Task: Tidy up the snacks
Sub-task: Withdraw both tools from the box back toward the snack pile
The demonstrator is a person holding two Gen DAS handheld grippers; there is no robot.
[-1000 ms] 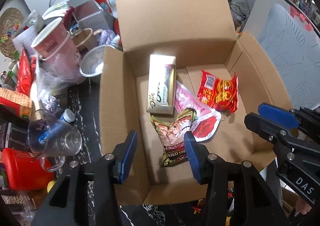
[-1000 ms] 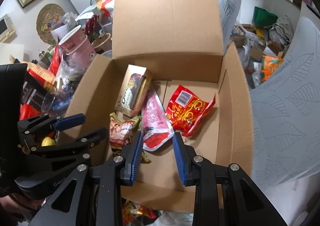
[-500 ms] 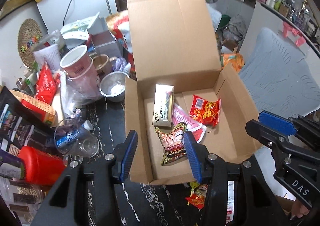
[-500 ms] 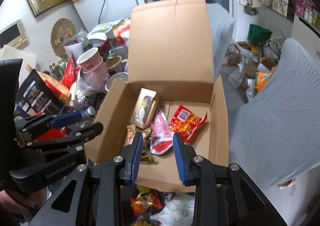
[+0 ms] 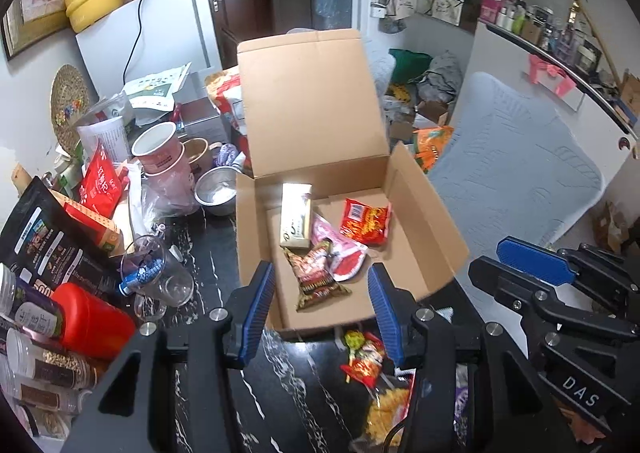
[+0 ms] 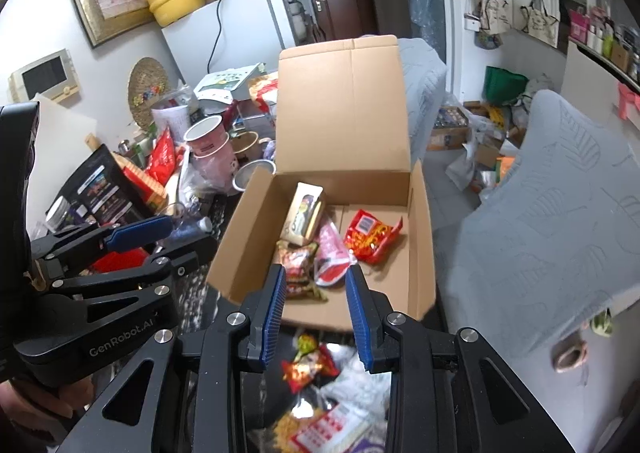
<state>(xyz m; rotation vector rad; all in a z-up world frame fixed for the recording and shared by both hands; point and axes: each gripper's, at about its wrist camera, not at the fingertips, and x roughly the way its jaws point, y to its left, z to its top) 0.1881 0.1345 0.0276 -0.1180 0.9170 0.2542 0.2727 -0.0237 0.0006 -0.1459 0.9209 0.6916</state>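
An open cardboard box (image 5: 424, 225) (image 6: 418, 249) stands on the dark marble table, lid upright. Inside lie a cream chocolate box (image 5: 295, 215) (image 6: 305, 219), a red snack bag (image 5: 366, 221) (image 6: 370, 235), a pink-white packet (image 5: 340, 253) (image 6: 332, 259) and a brown cereal bag (image 5: 318, 273) (image 6: 296, 267). My left gripper (image 5: 320, 307) is open and empty, above the box's near edge. My right gripper (image 6: 316, 309) is open and empty, also near that edge. Loose snack packets (image 5: 362, 359) (image 6: 310, 367) lie on the table in front of the box.
Left of the box stand a steel bowl (image 5: 216, 189), stacked pink cups (image 5: 160, 155), a glass mug (image 5: 154, 273), a red container (image 5: 92, 319), a black bag (image 5: 44, 241) and jars. A grey padded chair (image 5: 512, 173) (image 6: 548, 213) stands right.
Both grippers have pulled back and up from the box, so the box looks smaller and loose snacks on the table in front of it have come into view. Both stay open.
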